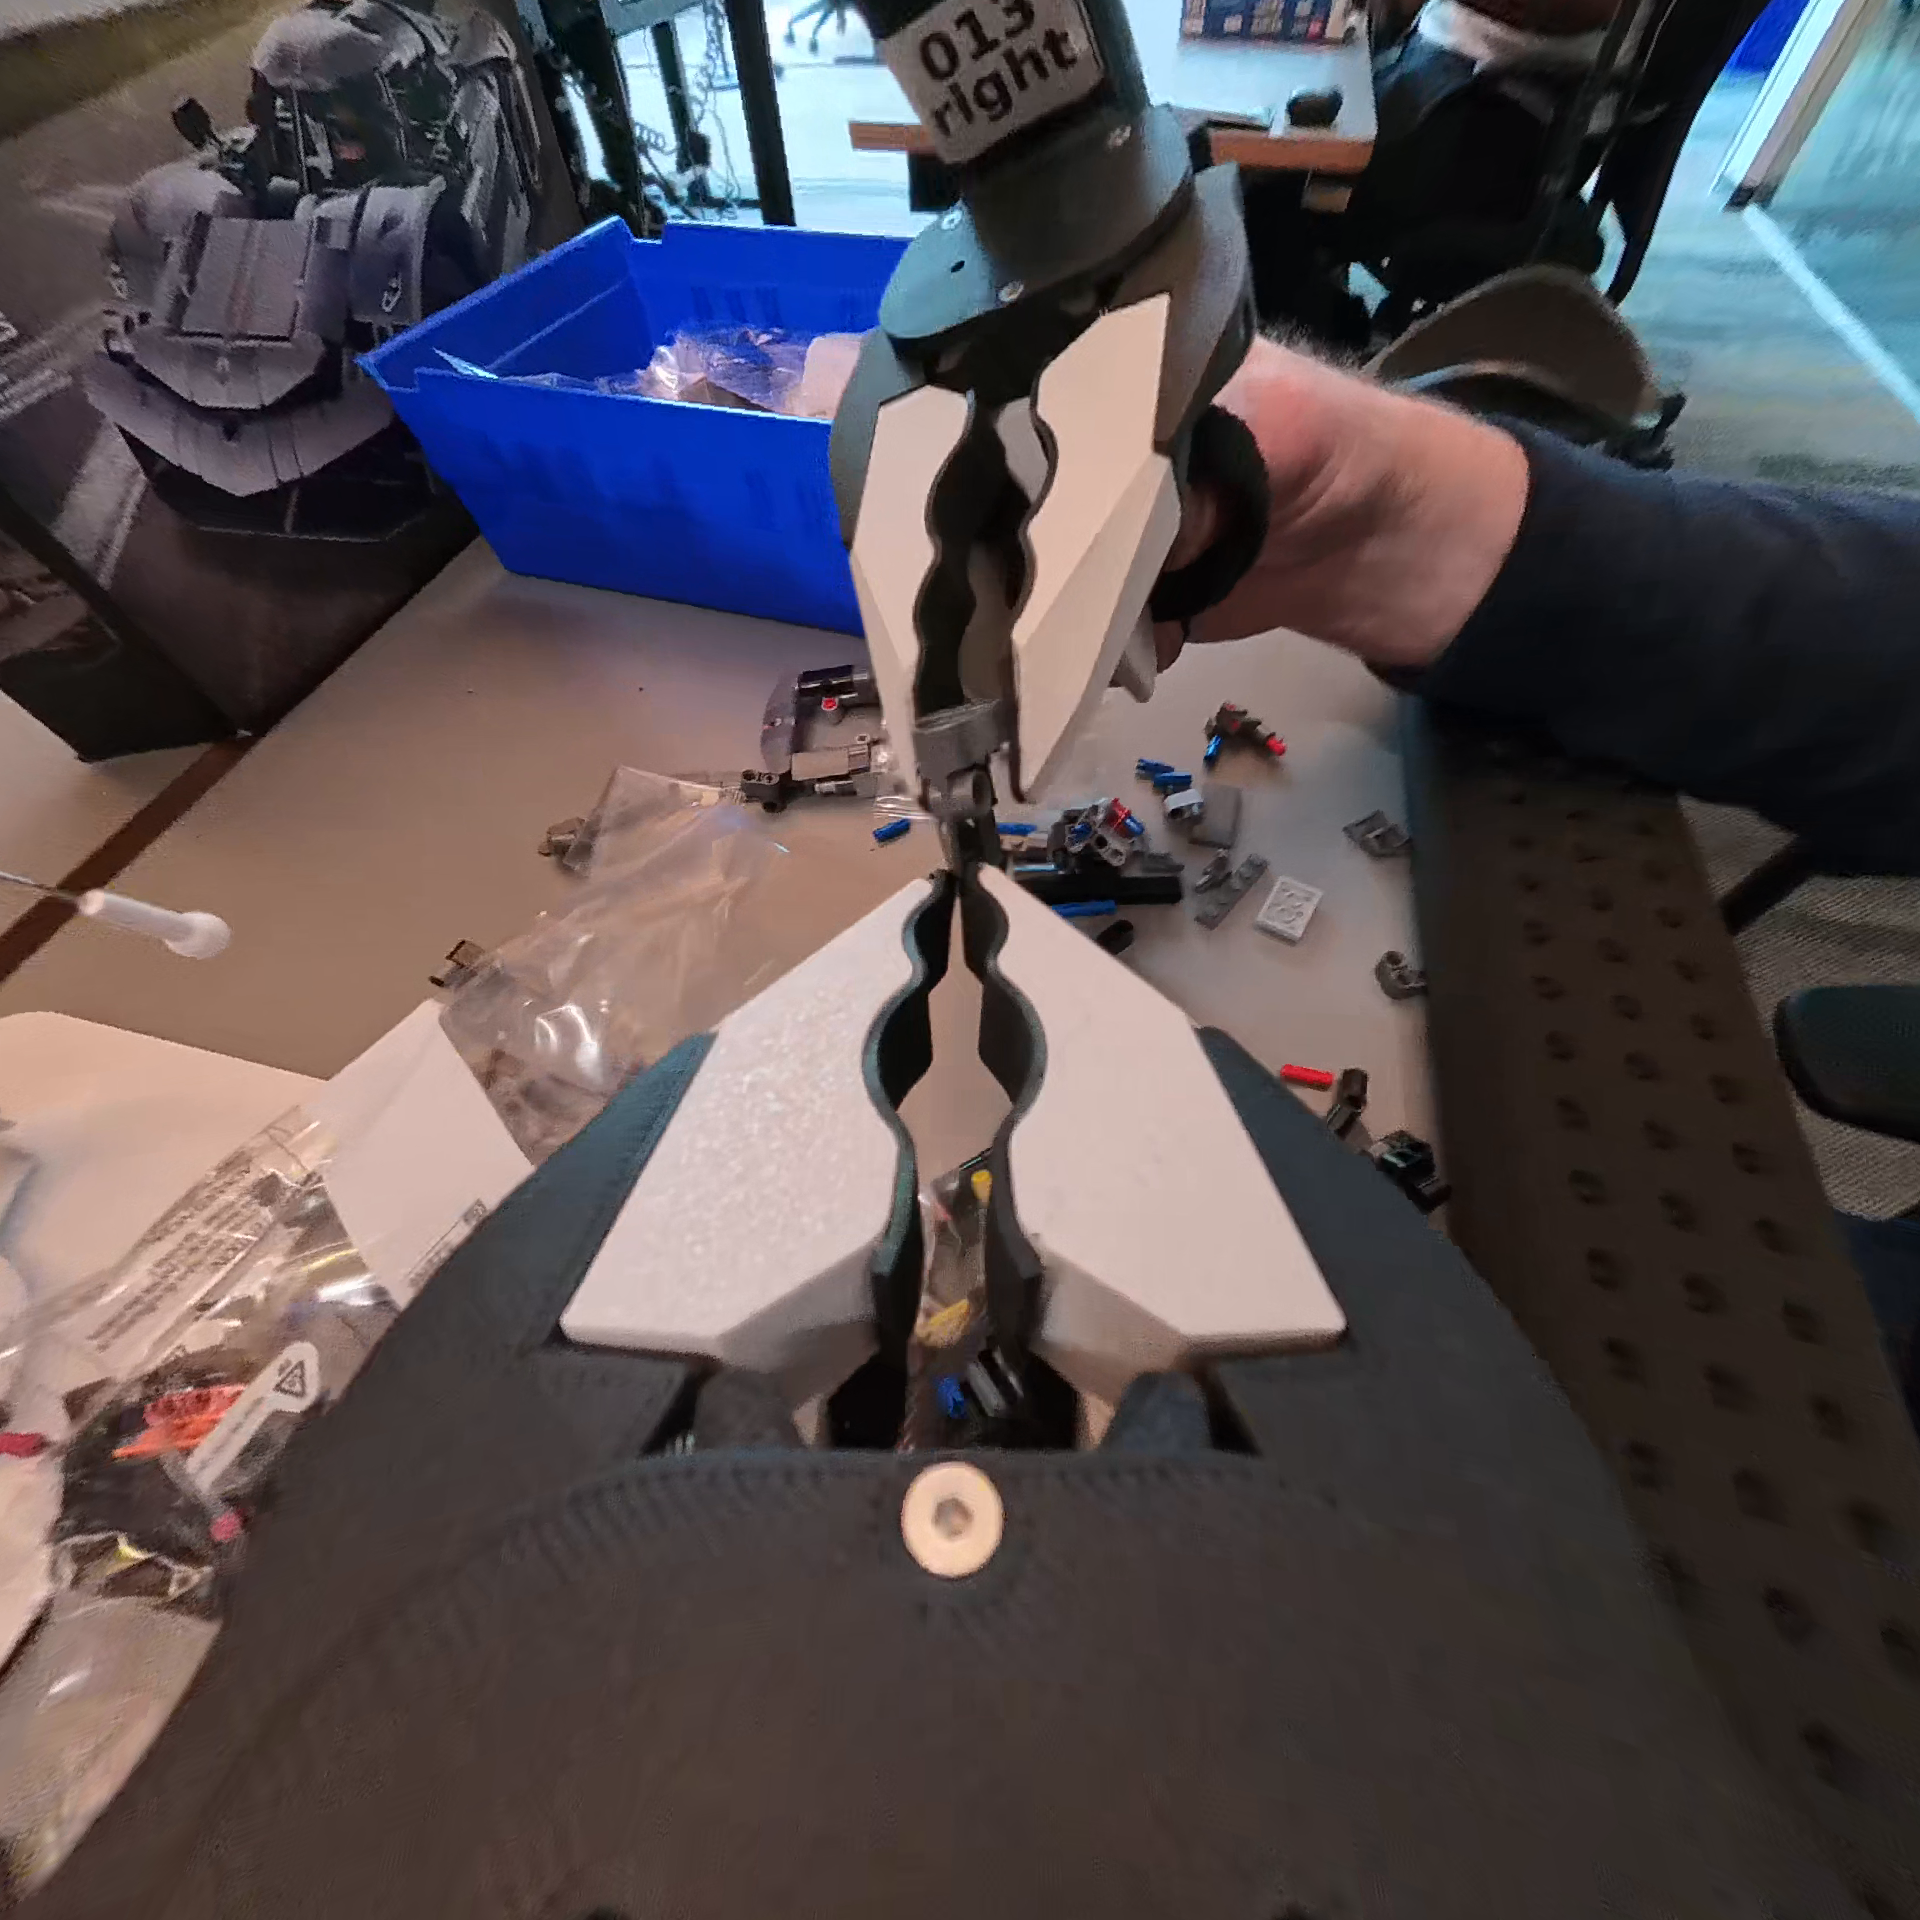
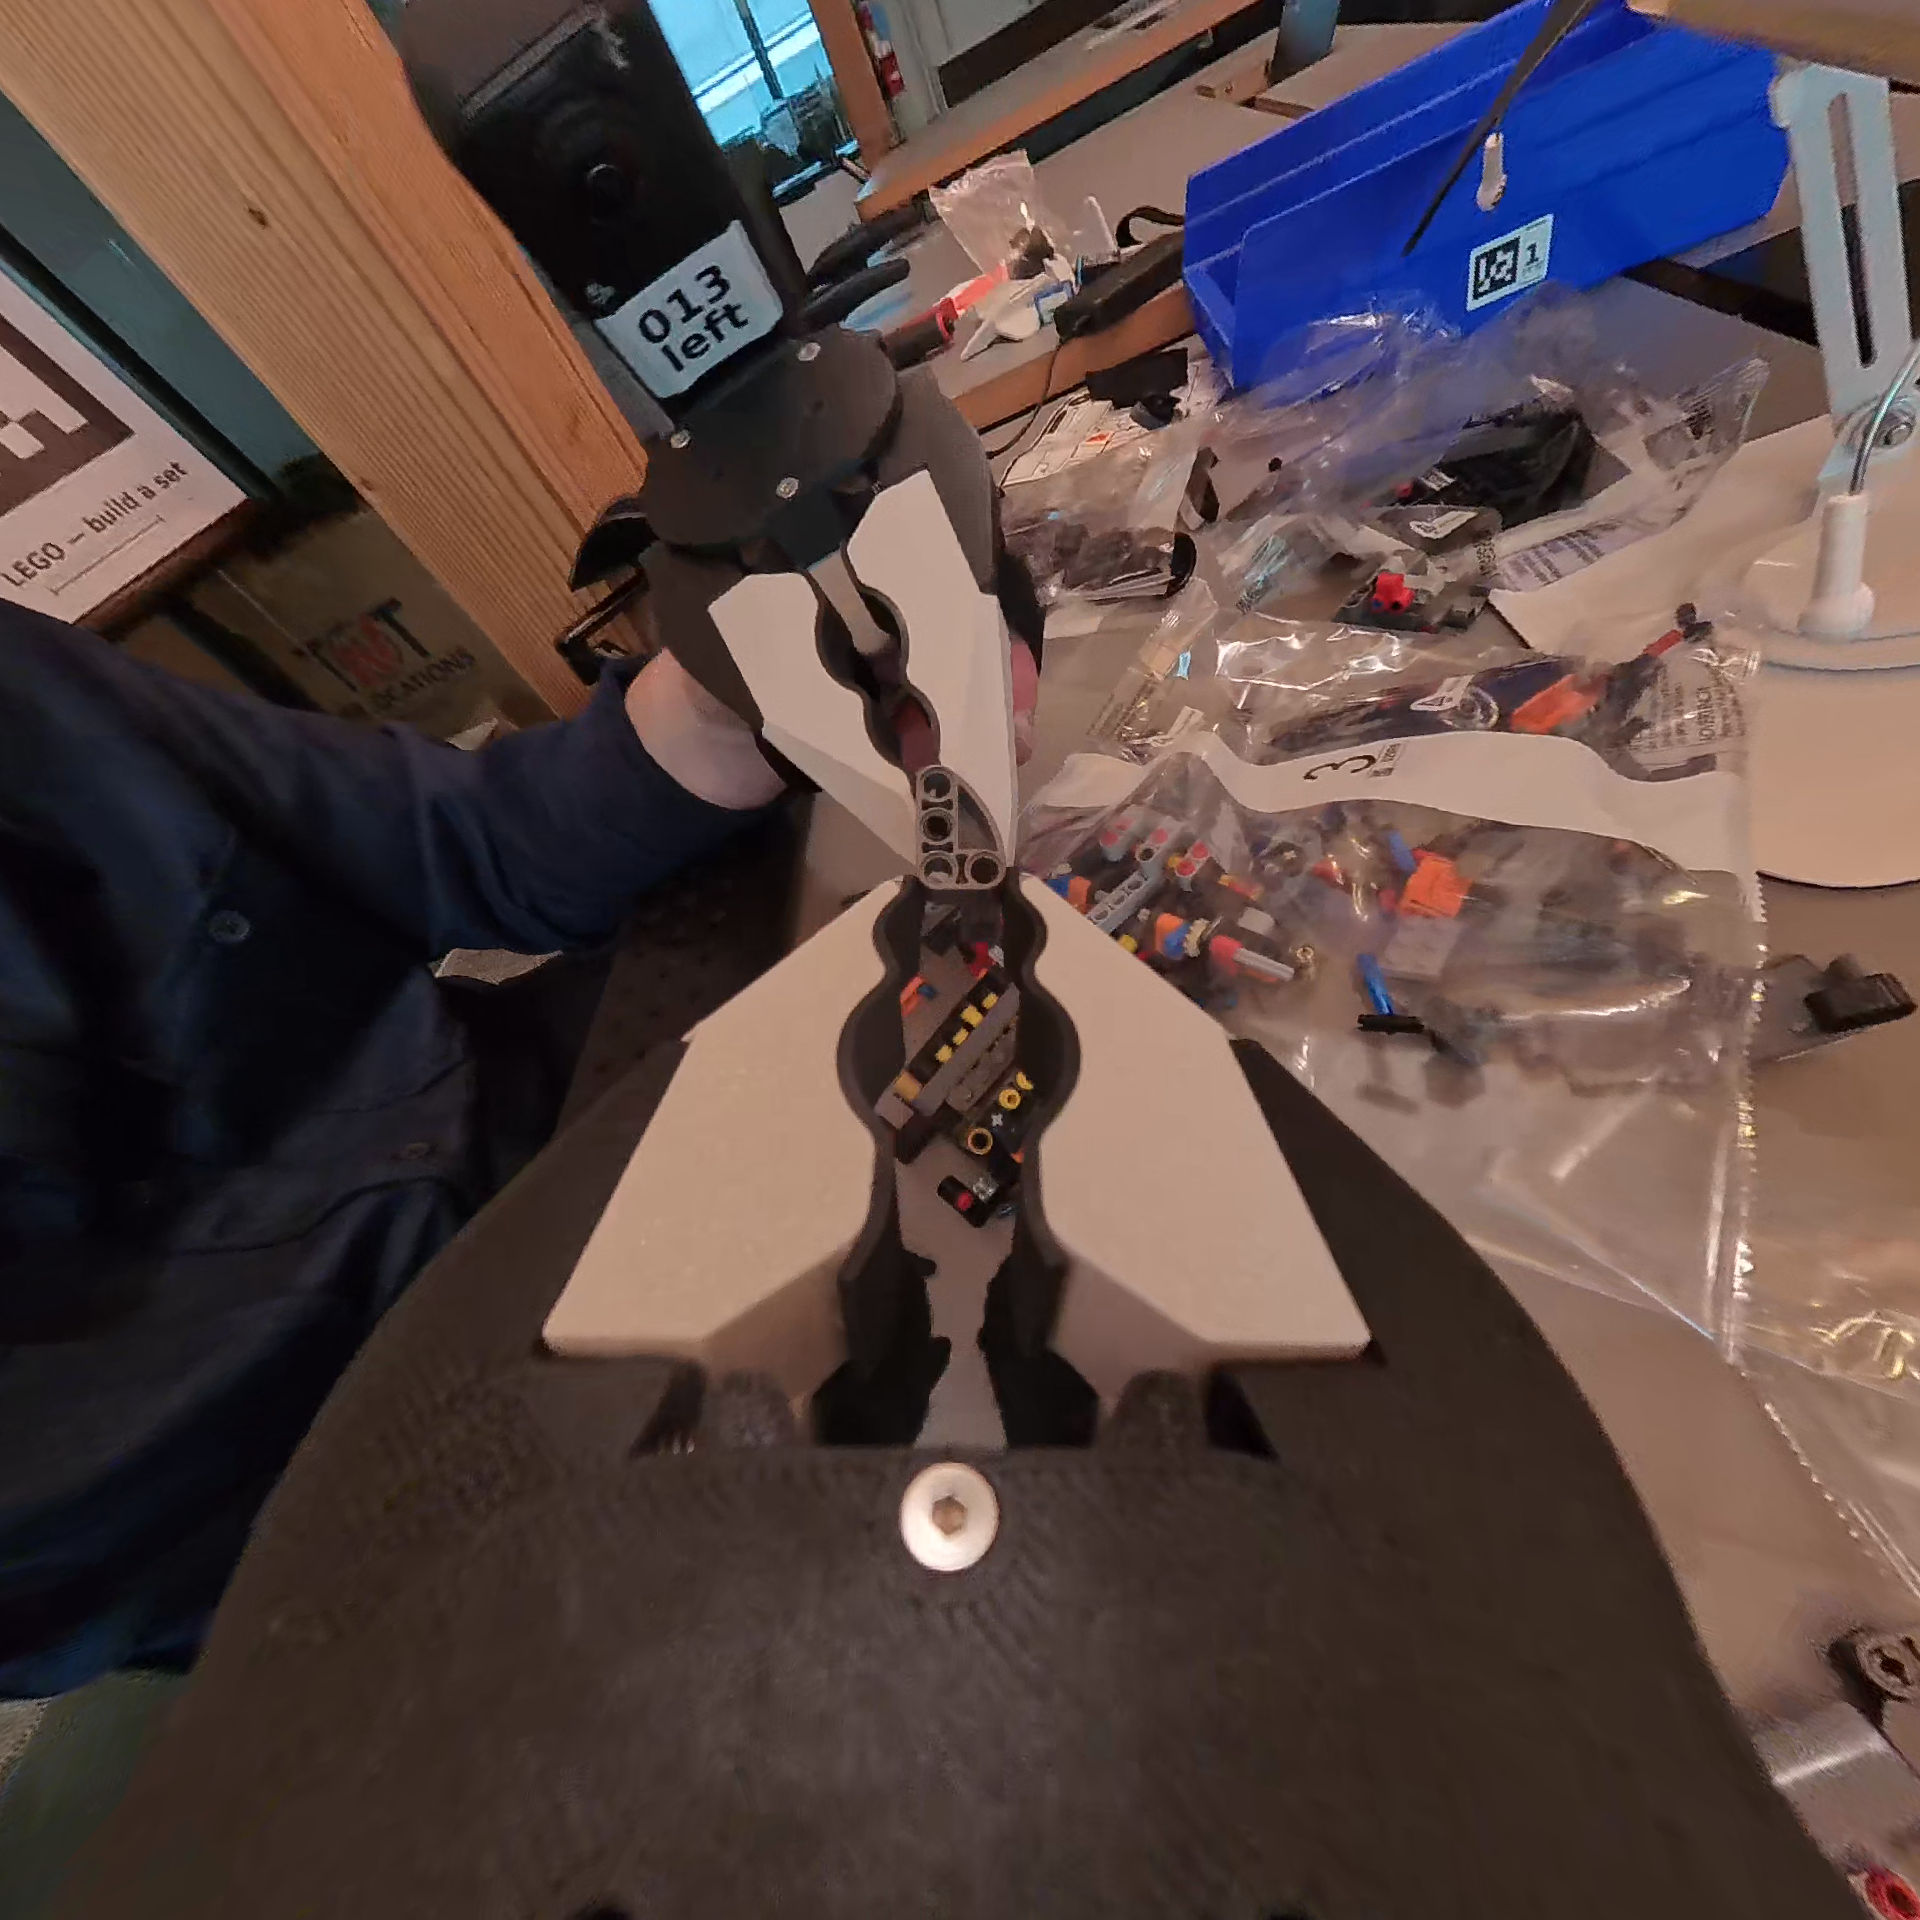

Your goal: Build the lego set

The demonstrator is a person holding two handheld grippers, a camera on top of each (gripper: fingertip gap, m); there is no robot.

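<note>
With the bin (image 1: 623, 457) as landmark on the table (image 1: 364, 790): the box (image 1: 239, 343) stands to its left. In front of the bin lies a partly built frame (image 1: 821, 743), and right of that frame loose pieces (image 1: 1195, 852) are scattered. Nearer than the frame, plastic bags (image 1: 582, 956) lie on the table. Before the bin, both grippers meet tip to tip above the table.

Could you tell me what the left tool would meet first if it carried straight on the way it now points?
Most likely the right tool. The left tool is shut on a small dark lego piece, tip to tip with the right tool, which grips a grey lego piece. Depth is unclear, but nothing else lies between.
</note>
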